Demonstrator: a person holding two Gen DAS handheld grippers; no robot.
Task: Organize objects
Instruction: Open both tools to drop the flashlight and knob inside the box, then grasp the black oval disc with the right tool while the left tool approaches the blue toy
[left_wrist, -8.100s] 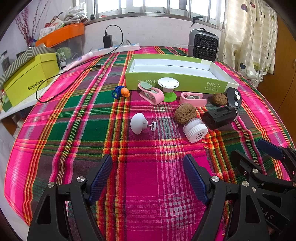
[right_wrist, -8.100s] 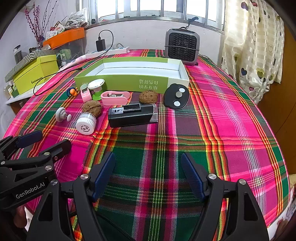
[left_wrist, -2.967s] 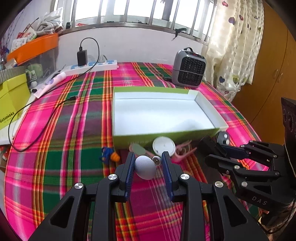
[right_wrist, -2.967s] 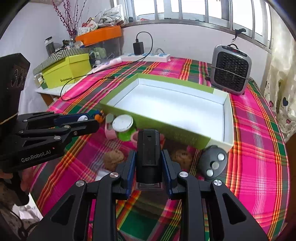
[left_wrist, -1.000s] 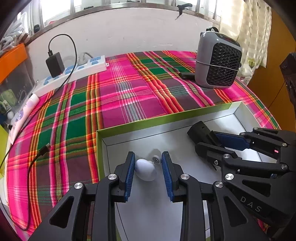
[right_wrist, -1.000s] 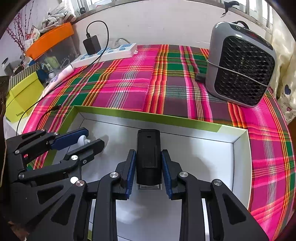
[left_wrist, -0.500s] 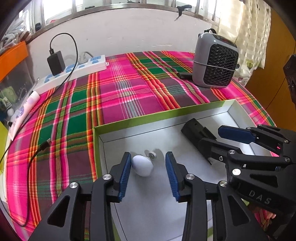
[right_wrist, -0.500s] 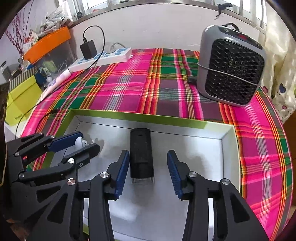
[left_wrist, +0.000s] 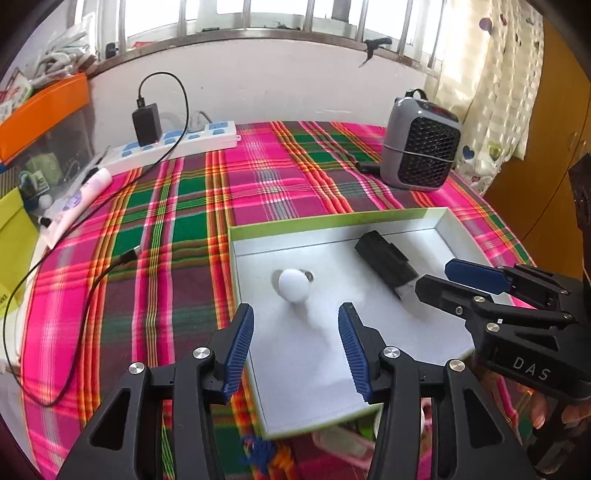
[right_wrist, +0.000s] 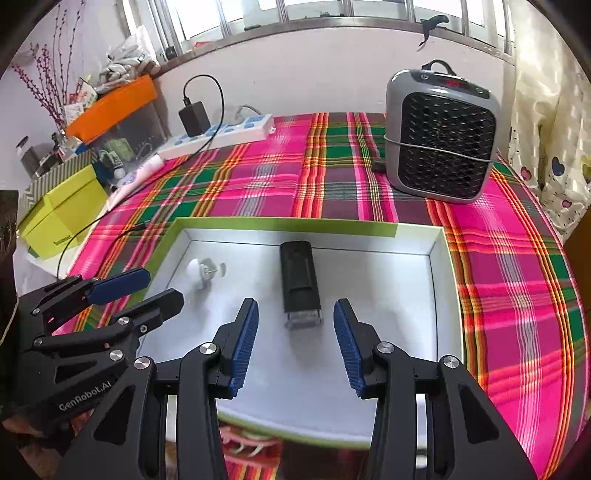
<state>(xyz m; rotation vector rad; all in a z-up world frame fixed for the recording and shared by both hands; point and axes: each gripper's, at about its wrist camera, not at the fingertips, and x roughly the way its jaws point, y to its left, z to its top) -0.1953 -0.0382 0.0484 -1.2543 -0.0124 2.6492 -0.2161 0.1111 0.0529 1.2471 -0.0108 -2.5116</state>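
You are holding the left gripper (left_wrist: 295, 347) with its jaws spread wide and empty, low in the frame, over the near part of the box (left_wrist: 236, 254). The white knob (left_wrist: 293, 285) is lying on the box floor just beyond the jaws, in the middle of the left wrist view, touching neither pad. The right gripper (right_wrist: 293, 345) is likewise standing open and empty at the bottom centre of its view, with the black device (right_wrist: 299, 275) lying lengthwise on the box floor ahead of it, its clear end nearest you.

Both things are sitting inside the box now, so they look placed. More items are showing only as blurred pink, blue and orange shapes below the box's near wall, at the bottom of both views; I cannot tell what each is.

The knob looks like light, smooth, hard plastic with a rounded dome, so it is likely to roll or squirt out of a squeeze; if you take it again, close across the widest part of the dome, not the thin stem. The black device seems rigid and heavier, with flat, long sides that suit the pads well; grip across its middle, not the clear end, which may be more fragile.

The surface is wearing a plaid cloth (right_wrist: 258, 173) that may drag under sliding things.
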